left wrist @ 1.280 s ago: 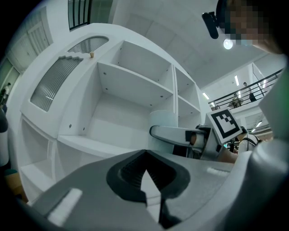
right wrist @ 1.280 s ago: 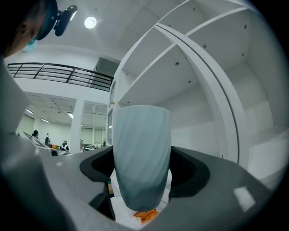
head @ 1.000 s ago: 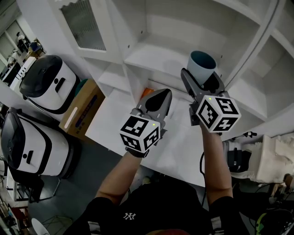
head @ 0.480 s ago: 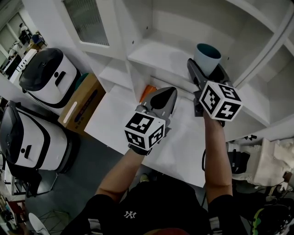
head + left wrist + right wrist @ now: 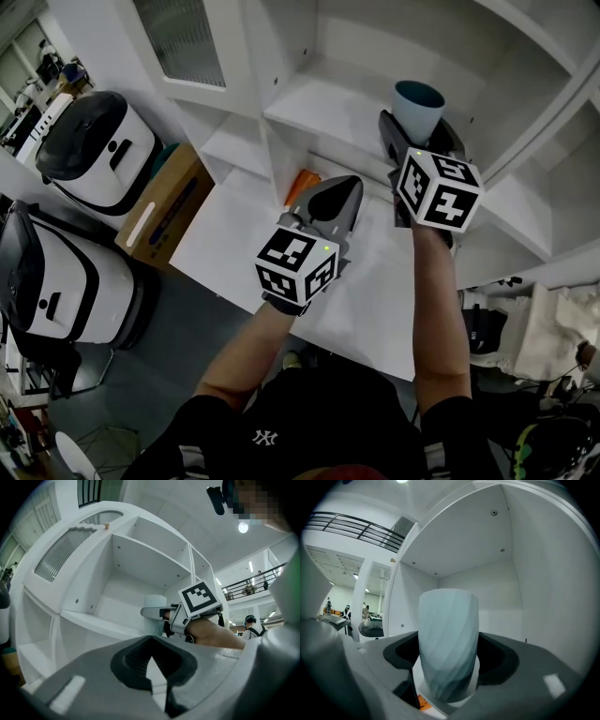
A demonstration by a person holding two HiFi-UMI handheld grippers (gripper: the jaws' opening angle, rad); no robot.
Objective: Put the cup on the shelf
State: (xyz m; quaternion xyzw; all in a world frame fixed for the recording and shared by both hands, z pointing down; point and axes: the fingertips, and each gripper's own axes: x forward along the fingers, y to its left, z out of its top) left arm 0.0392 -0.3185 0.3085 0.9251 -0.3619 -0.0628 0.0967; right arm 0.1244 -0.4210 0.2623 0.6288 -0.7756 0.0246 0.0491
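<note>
At the front of the shelf [image 5: 319, 108], upright between the widely spread jaws of the right gripper [image 5: 417, 133] and clamped low on its sides: pale ribbed cup [image 5: 448, 639], probably light, rigid, smooth (breakable if ceramic), best gripped mid-body; left gripper [image 5: 347, 189] closed, empty.

The cup [image 5: 448, 644] is being seen as pale blue-grey, with slanting bands darkening toward its base; in the head view its inside is being shown as dark teal. The shelf [image 5: 319, 105] and the table [image 5: 375, 300] are being shown in plain white. Grey is being worn by the left gripper [image 5: 347, 185] and the right gripper [image 5: 417, 129], each cube being patterned with black squares on white. An orange object [image 5: 302, 184] is being glimpsed under the shelf. A brown box [image 5: 164, 211] is being marked by a dark blue panel.
</note>
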